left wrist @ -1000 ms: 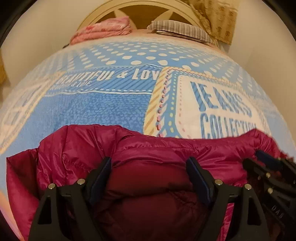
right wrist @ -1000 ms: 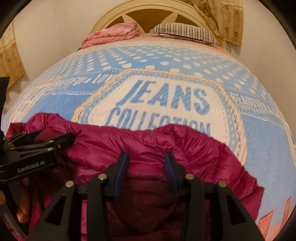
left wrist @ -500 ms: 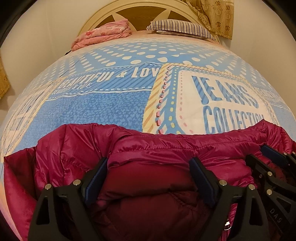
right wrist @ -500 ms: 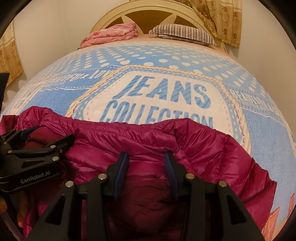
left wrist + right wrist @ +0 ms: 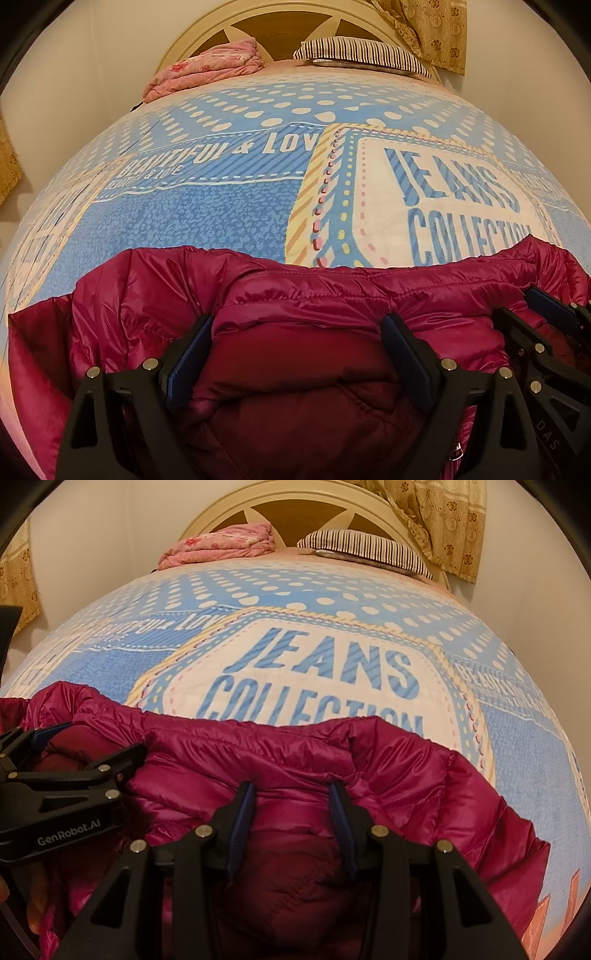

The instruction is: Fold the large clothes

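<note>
On the bed, over its blue-and-white "JEANS COLLECTION" printed blanket [image 5: 369,602], my left jaws [image 5: 295,347] gape wide around a thick bunch of the magenta quilted puffer jacket [image 5: 332,291], the right jaws [image 5: 291,812] narrower around another. Over the last second the jacket's far edge has slid toward me, uncovering more lettering. I judge the fold is being drawn back; the glossy, puffy jacket lies heaped at the bed's near end.
</note>
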Action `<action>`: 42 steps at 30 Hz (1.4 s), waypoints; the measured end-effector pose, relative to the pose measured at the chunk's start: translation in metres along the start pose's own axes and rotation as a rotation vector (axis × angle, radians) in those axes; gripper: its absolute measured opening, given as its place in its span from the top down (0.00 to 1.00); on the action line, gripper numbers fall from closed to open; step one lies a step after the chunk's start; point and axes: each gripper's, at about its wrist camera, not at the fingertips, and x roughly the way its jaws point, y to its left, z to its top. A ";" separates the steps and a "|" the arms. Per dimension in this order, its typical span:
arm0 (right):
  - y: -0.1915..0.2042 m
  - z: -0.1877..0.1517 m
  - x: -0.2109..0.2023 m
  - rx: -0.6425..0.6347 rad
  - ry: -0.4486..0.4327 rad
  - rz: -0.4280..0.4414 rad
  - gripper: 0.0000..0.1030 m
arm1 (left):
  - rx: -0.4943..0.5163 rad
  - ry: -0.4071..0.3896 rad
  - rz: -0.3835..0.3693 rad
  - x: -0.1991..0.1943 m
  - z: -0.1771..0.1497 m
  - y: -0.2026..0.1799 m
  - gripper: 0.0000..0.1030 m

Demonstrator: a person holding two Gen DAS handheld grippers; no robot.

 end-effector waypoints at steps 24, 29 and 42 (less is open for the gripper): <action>0.001 0.000 0.001 0.001 0.001 0.001 0.56 | 0.001 0.003 0.005 0.002 0.000 0.000 0.09; 0.000 0.000 0.001 0.001 0.001 0.000 0.56 | 0.004 0.006 0.017 0.004 0.000 0.000 0.08; -0.023 -0.005 -0.073 -0.018 -0.114 -0.074 0.20 | 0.012 -0.093 0.024 -0.118 -0.028 0.056 0.05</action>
